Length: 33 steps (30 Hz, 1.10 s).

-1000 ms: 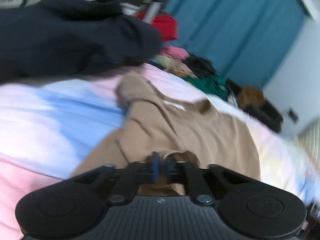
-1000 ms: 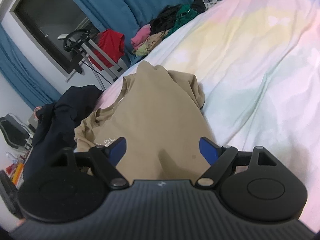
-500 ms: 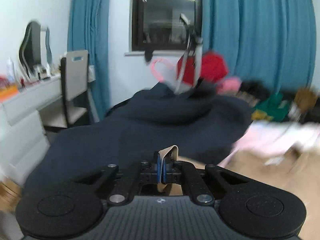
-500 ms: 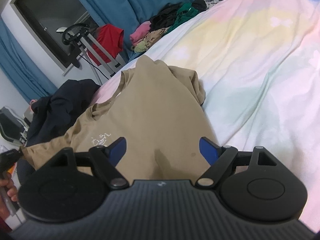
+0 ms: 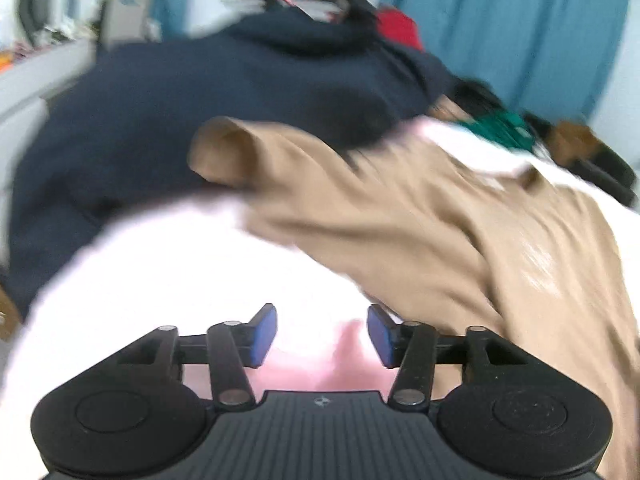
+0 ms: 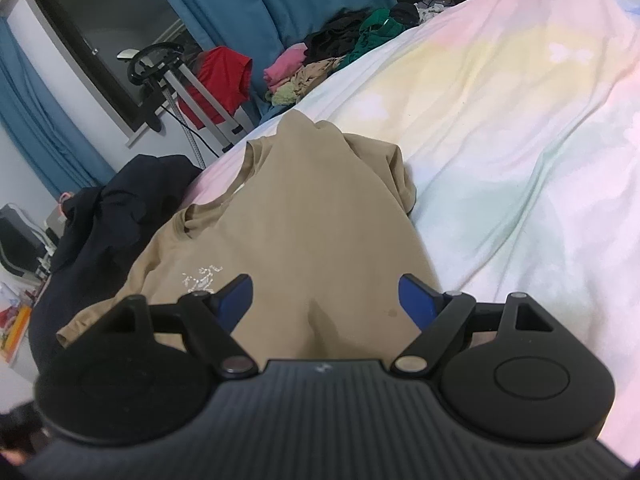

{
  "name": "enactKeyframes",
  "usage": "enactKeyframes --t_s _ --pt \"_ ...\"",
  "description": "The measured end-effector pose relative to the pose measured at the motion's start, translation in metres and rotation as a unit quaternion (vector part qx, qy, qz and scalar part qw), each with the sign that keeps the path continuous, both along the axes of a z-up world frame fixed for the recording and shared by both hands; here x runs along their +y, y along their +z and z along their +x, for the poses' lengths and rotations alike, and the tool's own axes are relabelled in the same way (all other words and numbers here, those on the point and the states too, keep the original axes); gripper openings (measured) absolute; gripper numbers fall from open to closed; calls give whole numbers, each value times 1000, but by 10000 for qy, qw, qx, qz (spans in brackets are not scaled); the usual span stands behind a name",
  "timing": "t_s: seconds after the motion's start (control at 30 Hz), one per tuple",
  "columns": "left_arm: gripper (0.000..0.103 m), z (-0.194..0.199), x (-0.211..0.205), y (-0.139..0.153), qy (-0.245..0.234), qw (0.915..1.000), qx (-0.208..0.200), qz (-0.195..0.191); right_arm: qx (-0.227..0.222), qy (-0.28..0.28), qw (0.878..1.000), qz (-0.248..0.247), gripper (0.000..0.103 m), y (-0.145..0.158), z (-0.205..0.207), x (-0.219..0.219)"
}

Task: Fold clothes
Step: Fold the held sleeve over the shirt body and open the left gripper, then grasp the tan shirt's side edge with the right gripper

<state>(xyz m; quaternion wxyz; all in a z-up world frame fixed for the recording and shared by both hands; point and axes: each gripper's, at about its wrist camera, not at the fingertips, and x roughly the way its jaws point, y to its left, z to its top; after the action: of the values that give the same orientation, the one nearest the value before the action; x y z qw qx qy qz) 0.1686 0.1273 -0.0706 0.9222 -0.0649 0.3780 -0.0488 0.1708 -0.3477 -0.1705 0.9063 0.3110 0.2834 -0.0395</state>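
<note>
Both 2-finger grippers, left (image 5: 322,336) and right (image 6: 324,300), gape empty; tan cotton T-shirt (image 6: 296,232) lies spread, unfolded, on pastel bedsheet (image 6: 520,128); folding remains.

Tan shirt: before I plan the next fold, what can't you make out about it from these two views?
- Left wrist view: motion blur smears the tan shirt; folds and print are unreadable.
- Right wrist view: the right gripper body hides the hem.
- Right wrist view: the left sleeve lies against the navy garment; whether it overlaps it is unclear.
- The white chest print is too small to read.
</note>
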Motion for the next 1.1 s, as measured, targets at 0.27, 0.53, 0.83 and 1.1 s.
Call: enactKeyframes --t_s 0.27,0.53,0.83,1.1 --pt "62 54 -9 -34 1077 9834 109 -1458 -61 -87 9995 -304 83 8 -13 -1" --pt "8 55 -3 -14 1269 9913 -68 -354 -281 -253 9977 -563 83 18 -16 -4" --pt "16 45 0 -1 1198 9910 -354 478 -435 -246 9980 -387 83 22 -15 -11" --pt "55 -45 -24 47 471 9950 -636 610 -404 -465 9967 532 79 18 6 -59"
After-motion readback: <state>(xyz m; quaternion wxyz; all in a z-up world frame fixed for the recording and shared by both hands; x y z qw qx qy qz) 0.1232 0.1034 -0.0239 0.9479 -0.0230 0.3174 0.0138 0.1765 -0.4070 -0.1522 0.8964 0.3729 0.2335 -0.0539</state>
